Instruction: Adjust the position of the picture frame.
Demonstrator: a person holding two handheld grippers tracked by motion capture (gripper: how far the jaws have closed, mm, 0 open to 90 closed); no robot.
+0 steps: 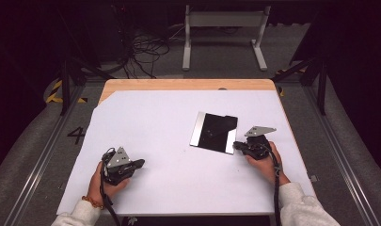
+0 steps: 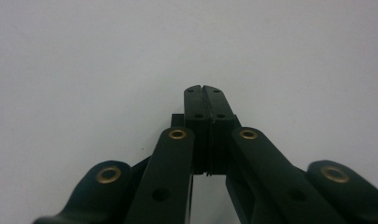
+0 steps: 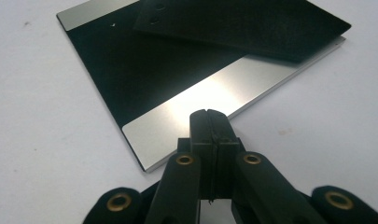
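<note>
closing in on the flat black-and-silver plate (image 1: 214,132) w/ the right gripper (image 1: 236,146), jaws pressed fully together, nothing held, tips sitting at the plate's near silver strip (image 3: 196,105) by its near-right corner. plate lying flat on the white sheet (image 1: 155,122), right of ctr, nearer the table's right edge than the left, turned slightly askew; wooden table edge (image 1: 188,84) showing along the far side. small dark flap (image 3: 242,23) resting on the plate's far part, 2 holes visible in it. left gripper (image 1: 140,163) resting near the front-left corner, jaws also shut tight and empty, well apart from the plate, pointing over bare sheet.

prob. aiming to nudge or pin the plate w/ closed tips: keeping the tips low and square to the silver edge, pressing gently so the thin plate isn't skidding or spinning on the smooth sheet; opening the jaws first if lifting by the edge is intended. risk: tips riding up over the rim.

containers: none on the table; nothing holding anything.
</note>
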